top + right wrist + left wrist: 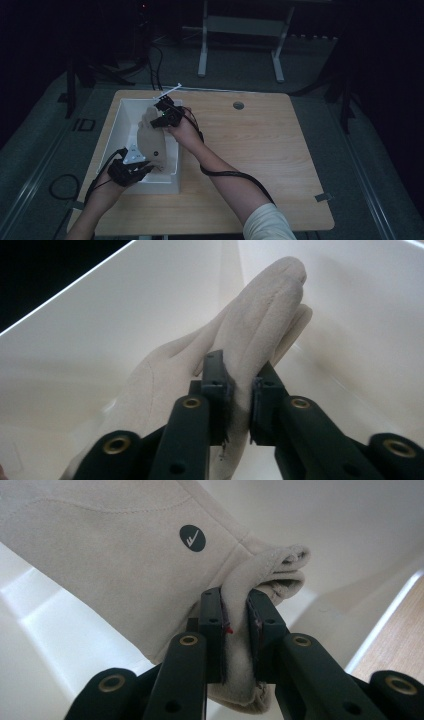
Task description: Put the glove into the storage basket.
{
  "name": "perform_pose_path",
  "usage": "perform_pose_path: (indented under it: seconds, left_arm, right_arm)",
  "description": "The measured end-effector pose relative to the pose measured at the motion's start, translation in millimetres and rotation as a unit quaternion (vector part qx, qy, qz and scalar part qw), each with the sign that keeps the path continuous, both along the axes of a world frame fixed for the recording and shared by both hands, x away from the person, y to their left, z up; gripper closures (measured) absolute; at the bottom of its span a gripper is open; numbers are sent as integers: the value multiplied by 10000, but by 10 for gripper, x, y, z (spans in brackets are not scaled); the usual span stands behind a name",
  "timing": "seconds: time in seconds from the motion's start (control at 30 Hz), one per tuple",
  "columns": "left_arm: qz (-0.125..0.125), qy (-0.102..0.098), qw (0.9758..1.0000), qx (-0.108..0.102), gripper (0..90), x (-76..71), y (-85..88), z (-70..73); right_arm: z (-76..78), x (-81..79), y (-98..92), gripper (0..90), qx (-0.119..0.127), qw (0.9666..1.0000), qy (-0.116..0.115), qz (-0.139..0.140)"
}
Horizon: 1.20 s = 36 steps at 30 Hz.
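Note:
A beige fleece glove (150,140) is stretched between both grippers above a white rectangular bin (116,131) at the table's left. My left gripper (145,167) is shut on the glove's cuff (239,630), near a round black logo (192,538). My right gripper (159,117) is shut on the glove's finger end (242,385), whose finger tips (280,285) stick out past the jaws. In both gripper views the bin's white walls lie behind the glove (115,565).
The bin's near wall (160,187) stands close to the table's front left. Light wooden tabletop (260,145) spreads to the right, with a round cable hole (238,105) at the back. A white table frame (240,30) stands on the floor beyond.

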<state>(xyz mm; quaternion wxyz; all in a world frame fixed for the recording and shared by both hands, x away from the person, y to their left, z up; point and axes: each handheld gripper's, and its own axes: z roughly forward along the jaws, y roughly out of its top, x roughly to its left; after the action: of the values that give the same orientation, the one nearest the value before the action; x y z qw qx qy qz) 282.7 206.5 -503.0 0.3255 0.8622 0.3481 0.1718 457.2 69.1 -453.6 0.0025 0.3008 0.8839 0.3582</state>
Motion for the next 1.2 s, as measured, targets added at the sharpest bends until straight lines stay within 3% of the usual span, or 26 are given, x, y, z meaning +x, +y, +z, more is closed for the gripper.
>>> perform_pose_path:
  seconds: [0.03, 0.1, 0.13, 0.2, 0.27, 0.3, 0.37, 0.43, 0.57, 0.67, 0.77, 0.83, 0.87, 0.93, 1.1, 1.2]
  left_arm:
    - [-13, 72, 10000, 30, 789, 17, -7, -13]
    - [-13, 72, 10000, 30, 780, 17, -7, -13]
    - [9, 320, 9994, 155, 757, 81, -40, -85]
    - [63, 491, 9983, 310, 737, 111, -74, -108]
    - [40, 558, 9981, 250, 678, 118, -79, -99]
    - [115, 755, 9970, 131, 678, 137, -90, -97]
    - [159, 812, 9962, 263, 581, 147, -113, -108]
    - [249, 759, 9965, 237, 478, 143, -113, -98]
    - [623, 547, 9965, -96, 258, 109, -79, -18]
    - [713, 368, 9965, -239, 135, 79, -69, 50]
    - [895, 45, 9944, -566, 135, 40, -46, 132]
    - [986, -120, 9913, -869, 135, 24, -16, 191]
    - [1017, -138, 9888, -1087, 136, 21, 8, 224]
    - [1040, -157, 9855, -1334, 135, 23, 38, 271]
    - [1122, -365, 9819, -1480, 136, -2, 30, 361]
    - [1016, -360, 9781, -1779, 136, -33, -22, 400]
  right_arm:
    - [-3, 7, 7, 707, 1, 10000, 16, -8]
    - [0, 11, 10, 707, 14, 10000, 39, -22]
    - [16, 2, 9, 574, 21, 9999, -62, -77]
    - [22, 3, -8, 508, 110, 9999, -27, -92]
    - [28, 2, -18, 481, 172, 9998, 19, -80]
    - [33, -5, -23, 448, 200, 9998, 29, -57]
    - [50, -32, -32, 386, 189, 9998, -27, -11]
    - [66, -51, -57, 354, 277, 9996, 1, 28]
    - [112, -97, -136, 270, 446, 9989, -59, 93]
    - [138, -117, -214, 197, 623, 9978, 6, 208]
    - [174, -153, -288, 190, 747, 9968, -18, 278]
    - [196, -176, -330, 190, 862, 9957, -30, 340]
    - [207, -189, -356, 189, 908, 9952, -65, 365]
    - [223, -210, -414, 189, 945, 9947, -111, 378]
    - [267, -262, -581, 185, 1054, 9935, -204, 375]
    - [306, -307, -696, 185, 1036, 9931, -347, 424]
